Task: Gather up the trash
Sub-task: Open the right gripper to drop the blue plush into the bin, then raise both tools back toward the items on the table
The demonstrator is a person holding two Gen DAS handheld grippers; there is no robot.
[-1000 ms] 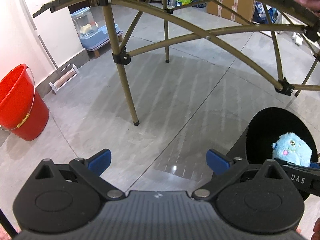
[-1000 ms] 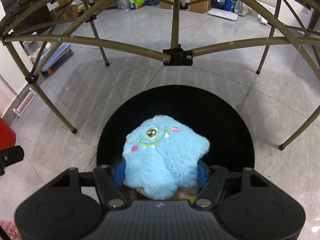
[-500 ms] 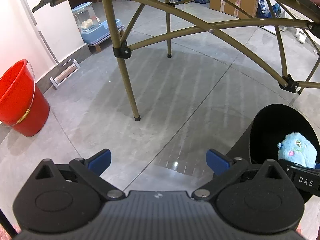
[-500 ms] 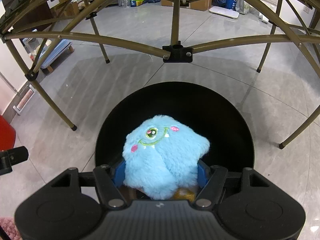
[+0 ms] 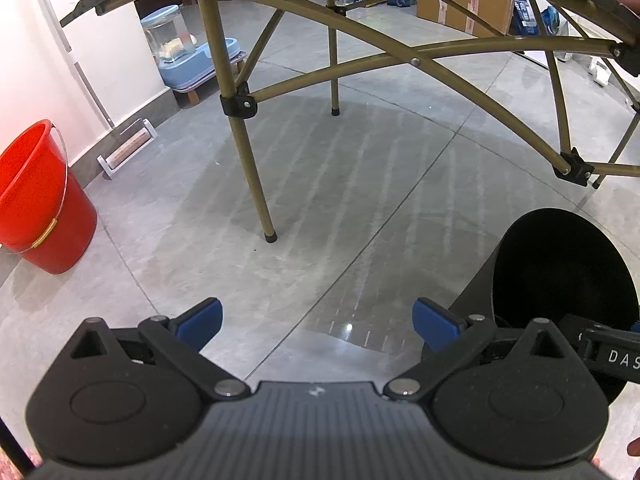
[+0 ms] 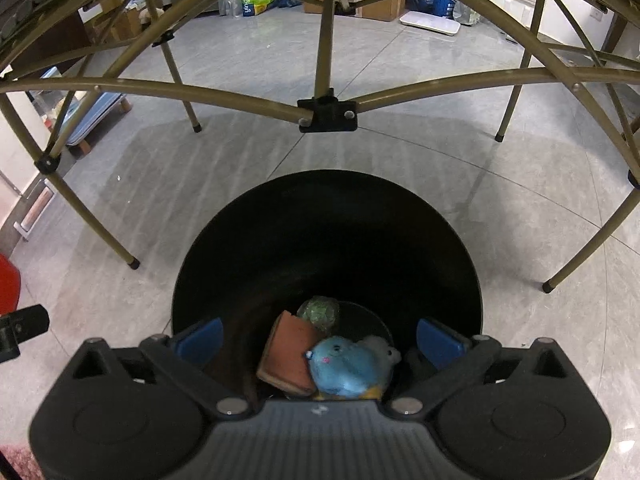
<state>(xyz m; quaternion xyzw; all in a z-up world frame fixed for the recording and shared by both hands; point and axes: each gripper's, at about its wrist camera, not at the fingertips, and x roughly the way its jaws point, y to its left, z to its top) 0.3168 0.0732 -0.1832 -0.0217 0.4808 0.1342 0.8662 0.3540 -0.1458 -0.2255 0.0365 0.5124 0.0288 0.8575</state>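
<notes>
My right gripper (image 6: 320, 338) jaws are opening, nothing between them; the soft, light blue plush toy (image 6: 348, 368) lies at the black round bin's (image 6: 320, 216) bottom, probably against its near wall. I'd pinch its body. Left gripper (image 5: 318, 320) gapes empty.

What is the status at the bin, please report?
Right gripper jaws opening, nothing between them. Left gripper open, empty. Blue plush toy lies inside black bin. Nothing blocking.

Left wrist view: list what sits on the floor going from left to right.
Red plastic bucket → pale blue plastic container on a wooden stand → near olive metal table leg → black round trash bin.
</notes>
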